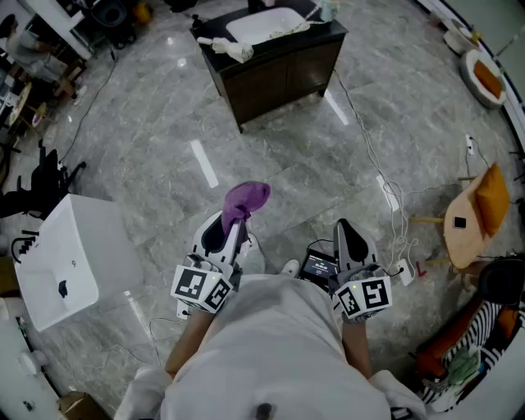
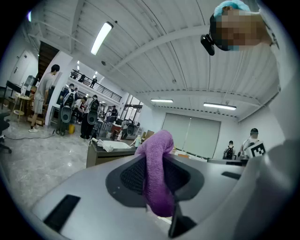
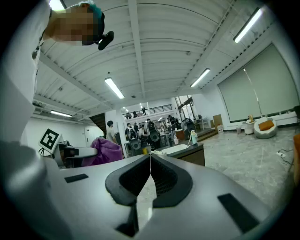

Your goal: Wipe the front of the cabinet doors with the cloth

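The left claw (image 1: 232, 231) is clamped on the purple cloth (image 1: 246, 198). In the left gripper view the cloth (image 2: 158, 150) is a thick folded roll pinched between the two dark pads of the left claw (image 2: 154, 183). It bulges up past the tips toward 12 o'clock and hangs a little below them toward 6 o'clock. In the head view the bundle sticks out beyond the claw's tips at 12 o'clock, above the grey marble floor (image 1: 271, 164).

The right claw (image 1: 344, 230) grips nothing. In the right gripper view the jaws of the right claw (image 3: 150, 172) meet with no gap at the tips. From that view the cloth (image 3: 106, 151) shows at 9 o'clock, beside the other claw.

The dark cabinet (image 1: 279, 74) stands at 12 o'clock in the head view, well apart from both claws, its doors (image 1: 289, 79) facing the person. A white basin (image 1: 264, 25) sits in its worktop, and a pale rag (image 1: 231, 47) lies on the left end. A white box (image 1: 70, 258) stands at 9 o'clock. A wooden stool (image 1: 459, 230) with an orange cushion (image 1: 494, 201) stands at 3 o'clock.
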A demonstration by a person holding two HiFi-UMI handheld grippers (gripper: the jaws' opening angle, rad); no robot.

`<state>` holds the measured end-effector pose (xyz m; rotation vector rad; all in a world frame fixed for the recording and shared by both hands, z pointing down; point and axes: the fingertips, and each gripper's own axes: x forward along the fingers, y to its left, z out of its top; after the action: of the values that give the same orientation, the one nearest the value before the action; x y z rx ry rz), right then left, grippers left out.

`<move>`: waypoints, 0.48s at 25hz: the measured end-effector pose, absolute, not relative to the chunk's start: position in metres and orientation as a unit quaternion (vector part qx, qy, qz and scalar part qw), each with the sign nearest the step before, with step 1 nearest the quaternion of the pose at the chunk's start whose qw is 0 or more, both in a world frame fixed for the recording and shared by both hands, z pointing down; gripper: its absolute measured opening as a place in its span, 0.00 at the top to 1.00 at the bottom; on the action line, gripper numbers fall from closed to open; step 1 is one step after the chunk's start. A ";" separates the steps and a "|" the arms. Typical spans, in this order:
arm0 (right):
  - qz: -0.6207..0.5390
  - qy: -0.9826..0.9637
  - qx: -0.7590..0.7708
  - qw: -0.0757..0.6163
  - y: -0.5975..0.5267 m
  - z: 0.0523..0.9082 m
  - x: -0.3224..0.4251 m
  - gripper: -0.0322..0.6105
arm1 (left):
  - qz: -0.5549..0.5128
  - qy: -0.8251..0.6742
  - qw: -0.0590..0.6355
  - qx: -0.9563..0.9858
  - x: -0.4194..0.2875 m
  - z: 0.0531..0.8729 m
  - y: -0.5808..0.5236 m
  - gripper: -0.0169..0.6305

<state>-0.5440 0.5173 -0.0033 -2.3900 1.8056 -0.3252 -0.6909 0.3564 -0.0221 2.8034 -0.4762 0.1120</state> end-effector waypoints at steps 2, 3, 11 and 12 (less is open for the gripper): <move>-0.106 0.593 -0.796 0.066 0.535 -0.006 -0.547 0.91 | 0.048 -0.155 0.148 0.976 -0.697 -0.018 0.379 0.83; -0.106 0.591 -0.797 0.067 0.544 -0.007 -0.549 0.91 | 0.052 -0.152 0.148 0.976 -0.700 -0.016 0.389 0.83; -0.112 0.586 -0.800 0.058 0.603 -0.003 -0.550 0.91 | 0.041 -0.156 0.151 0.975 -0.699 -0.017 0.440 0.83; -0.113 0.583 -0.802 0.056 0.610 -0.002 -0.550 0.91 | 0.039 -0.154 0.153 0.975 -0.697 -0.017 0.446 0.83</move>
<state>-0.5501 0.6103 -0.0024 -2.4338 1.7701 -0.3426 -0.6969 0.4464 -0.0167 2.7984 -0.4406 0.1131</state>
